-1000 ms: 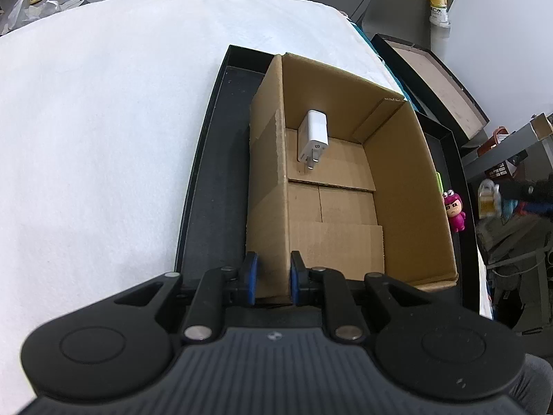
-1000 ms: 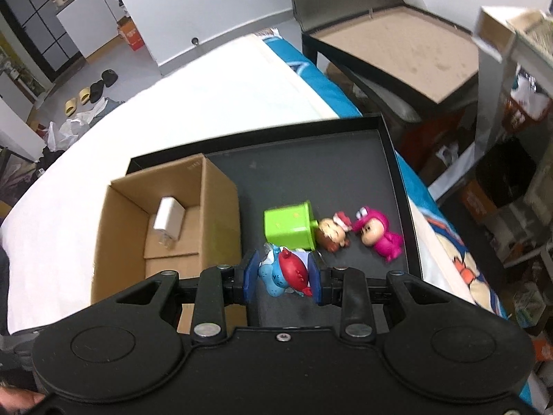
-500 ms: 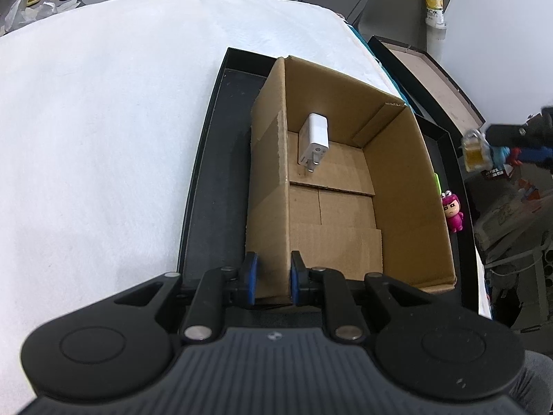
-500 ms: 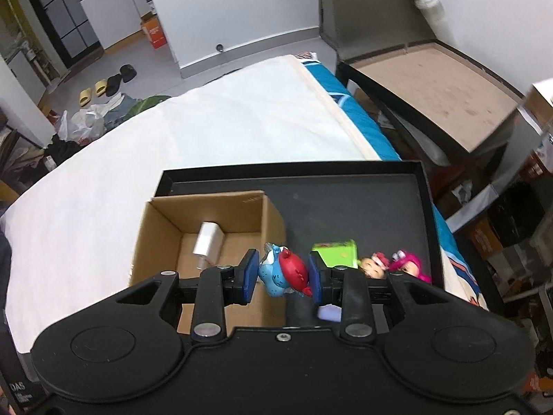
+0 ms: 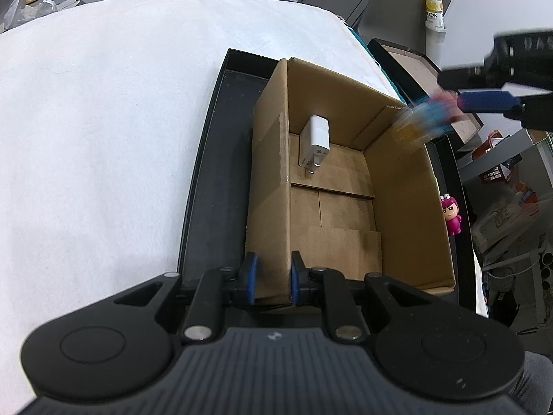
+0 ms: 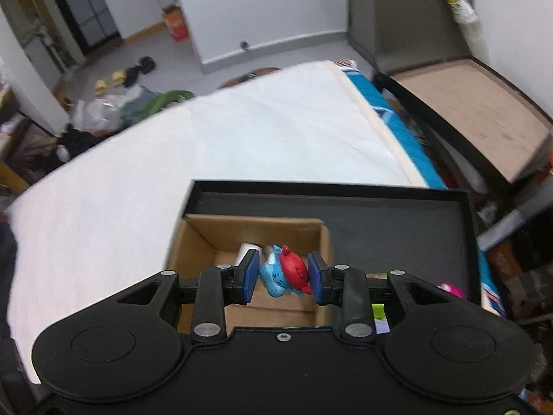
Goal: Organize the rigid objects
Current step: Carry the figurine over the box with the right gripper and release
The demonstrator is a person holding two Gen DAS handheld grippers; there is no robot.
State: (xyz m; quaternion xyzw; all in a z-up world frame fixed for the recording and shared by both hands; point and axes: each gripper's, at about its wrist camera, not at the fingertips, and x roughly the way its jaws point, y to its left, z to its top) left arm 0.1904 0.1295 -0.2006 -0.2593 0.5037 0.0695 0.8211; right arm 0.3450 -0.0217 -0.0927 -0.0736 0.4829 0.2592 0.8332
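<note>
An open cardboard box (image 5: 408, 186) stands in a black tray (image 5: 214, 159) on a white bed. A white charger plug (image 5: 316, 140) lies inside it. My left gripper (image 5: 271, 278) is shut on the box's near-left wall. My right gripper (image 6: 283, 273) is shut on a blue and red toy figure (image 6: 285, 271) and holds it above the box (image 6: 204, 242). In the left wrist view the toy (image 5: 428, 117) is a blur over the box's far right corner. A pink toy figure (image 5: 451, 212) stands in the tray right of the box.
The tray's right half (image 6: 397, 218) is bare black. A green block (image 6: 378, 311) and the pink figure (image 6: 449, 288) peek out behind my right gripper. A second open black case (image 6: 477, 110) stands beyond the bed's right edge. Shoes and bags lie on the floor (image 6: 114, 100).
My right gripper has carried the toy figure left from beside the box to above it. My left gripper has kept its hold on the box wall.
</note>
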